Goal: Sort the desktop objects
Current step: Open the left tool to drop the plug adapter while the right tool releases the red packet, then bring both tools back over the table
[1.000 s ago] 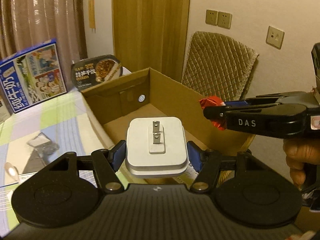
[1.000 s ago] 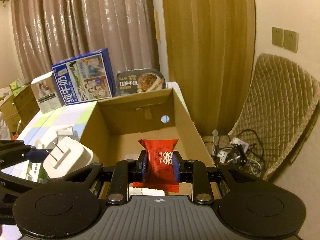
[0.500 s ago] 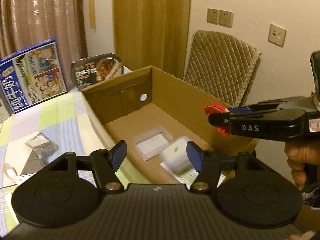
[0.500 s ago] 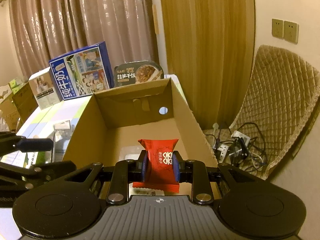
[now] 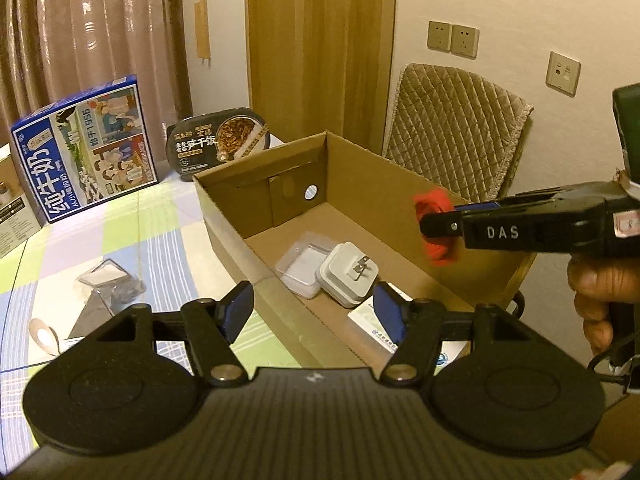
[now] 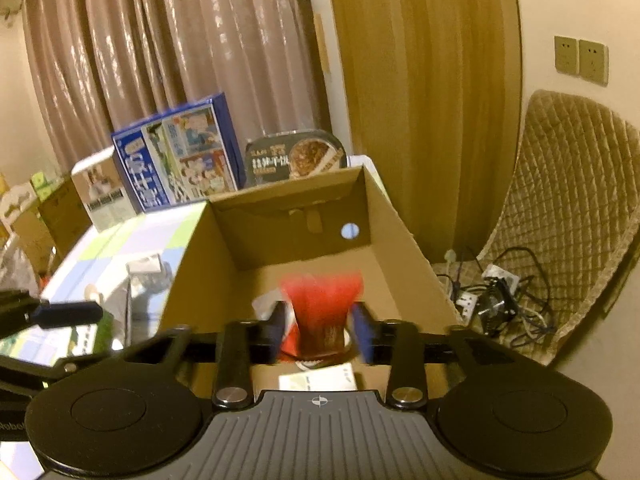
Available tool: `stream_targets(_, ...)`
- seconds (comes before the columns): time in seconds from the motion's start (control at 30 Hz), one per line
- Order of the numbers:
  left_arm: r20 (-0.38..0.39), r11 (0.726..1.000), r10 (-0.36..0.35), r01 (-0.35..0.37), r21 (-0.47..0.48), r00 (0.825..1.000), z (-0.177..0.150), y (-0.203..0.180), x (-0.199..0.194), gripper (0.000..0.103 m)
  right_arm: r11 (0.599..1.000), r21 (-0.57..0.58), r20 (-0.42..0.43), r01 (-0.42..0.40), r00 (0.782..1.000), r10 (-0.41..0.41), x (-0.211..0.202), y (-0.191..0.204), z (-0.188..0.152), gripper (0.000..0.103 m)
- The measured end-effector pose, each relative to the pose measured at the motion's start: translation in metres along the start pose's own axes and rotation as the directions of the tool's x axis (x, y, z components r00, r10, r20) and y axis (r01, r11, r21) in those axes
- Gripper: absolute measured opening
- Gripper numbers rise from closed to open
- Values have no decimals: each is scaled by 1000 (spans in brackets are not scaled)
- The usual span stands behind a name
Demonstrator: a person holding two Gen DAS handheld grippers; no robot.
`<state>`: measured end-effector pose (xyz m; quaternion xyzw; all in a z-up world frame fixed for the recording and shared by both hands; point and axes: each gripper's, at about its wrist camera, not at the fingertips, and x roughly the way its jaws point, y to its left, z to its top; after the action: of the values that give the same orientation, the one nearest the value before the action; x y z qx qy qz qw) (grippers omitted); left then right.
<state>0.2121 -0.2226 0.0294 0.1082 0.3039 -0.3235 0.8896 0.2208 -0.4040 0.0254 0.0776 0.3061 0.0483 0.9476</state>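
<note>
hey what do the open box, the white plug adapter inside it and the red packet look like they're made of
Open box: corrugated cardboard, matte brown, with folded flaps and a punched hole.
White plug adapter: probably hard plastic, smooth with a slight sheen, with two metal-looking prongs.
Red packet: likely thin plastic or foil film, though it is blurred between the right gripper's opening jaws, so its finish stays unclear.

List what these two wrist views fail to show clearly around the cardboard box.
- Red packet: motion-blurred in the right wrist view, print unreadable; the right gripper has just been opening around it.
- White card: left wrist view, partly hidden behind the left gripper.
- Cardboard box near end: right wrist view, covered by the gripper body.
</note>
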Motion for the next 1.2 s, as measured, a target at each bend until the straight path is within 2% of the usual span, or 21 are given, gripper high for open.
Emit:
stream_targets(0.4,3,999,43,-43,-32,999,-12,24,-22,63,1000,-11,2,8,1000,-8,-20,14,-1,43)
stream_targets(0.77,9,991,120,-119,-55,993,-32,53,-69,67,996,-65,62,-60,996,64,-54,68,11,44)
stream_targets(0.87,6,984,158,-157,-82,987,-42,69,-86,68,991,-94,73,-96,992,103,-61,91,13,48)
stream_targets(1.03,-19,965,232,-232,-125,973,-63,100,-115,69,975,-146,73,-167,981,179,-65,134,8,69)
stream_targets(1.2,-46,944,291,-294,-151,956,-88,126,-137,73,951,-199,35,-238,968,250,-54,173,-6,76)
